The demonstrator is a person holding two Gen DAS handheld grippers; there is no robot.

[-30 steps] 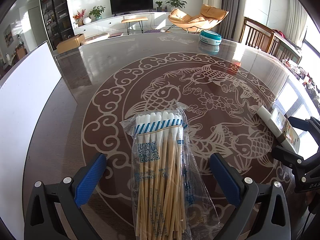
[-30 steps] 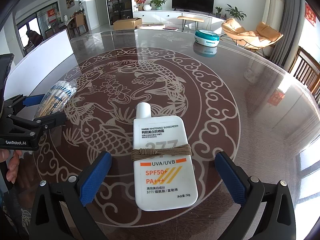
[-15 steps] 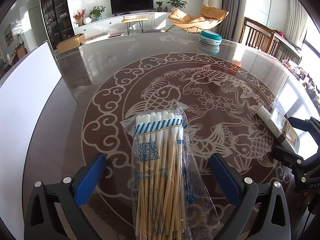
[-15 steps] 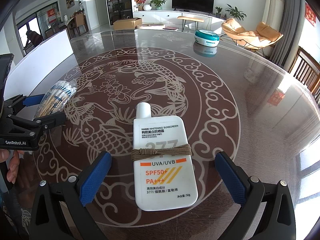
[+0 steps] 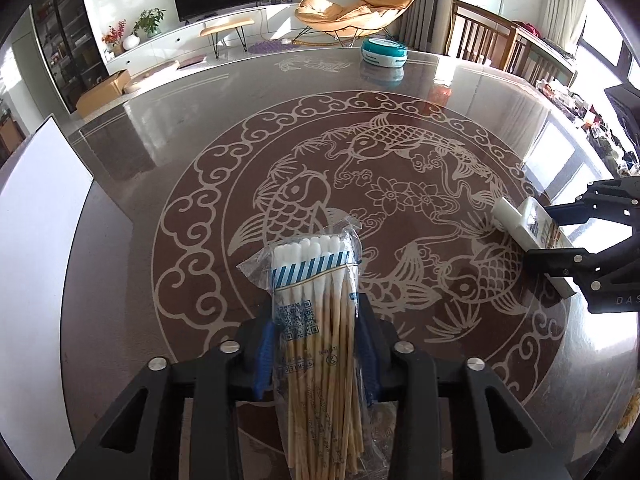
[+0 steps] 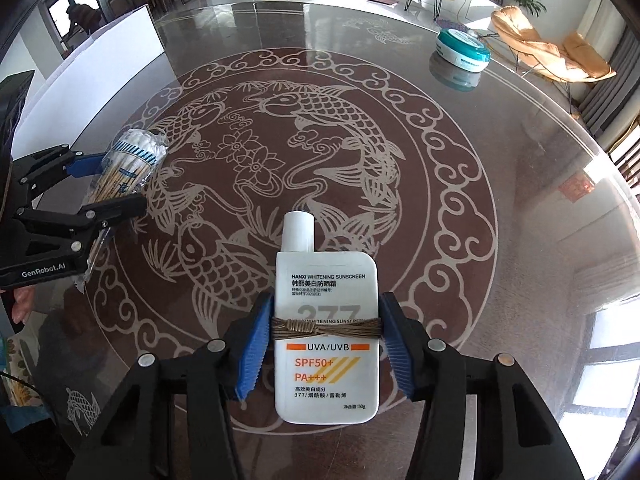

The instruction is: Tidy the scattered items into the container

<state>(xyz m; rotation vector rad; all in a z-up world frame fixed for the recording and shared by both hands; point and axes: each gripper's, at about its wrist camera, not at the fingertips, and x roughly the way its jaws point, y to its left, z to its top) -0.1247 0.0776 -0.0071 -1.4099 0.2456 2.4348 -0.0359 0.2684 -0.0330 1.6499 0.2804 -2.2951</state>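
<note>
My left gripper [image 5: 316, 356] is shut on a clear bag of cotton swabs [image 5: 316, 312], held a little above the table; it also shows at the left of the right wrist view [image 6: 124, 168]. My right gripper [image 6: 326, 344] is shut on a white sunscreen bottle [image 6: 326, 308] with twine around its middle; the bottle also shows at the right of the left wrist view [image 5: 524, 228]. A round teal and white container [image 5: 385, 53] stands at the far side of the table, also in the right wrist view [image 6: 463, 49].
The round table [image 6: 500, 160] has a dark glass top with a fish pattern. A white board [image 5: 36, 216] stands along its left side. Wooden chairs [image 5: 492, 44] stand beyond the far right edge.
Both grippers have shut: the left on the swab bag, the right on the sunscreen bottle. Both items have lifted slightly and the views have shifted forward.
</note>
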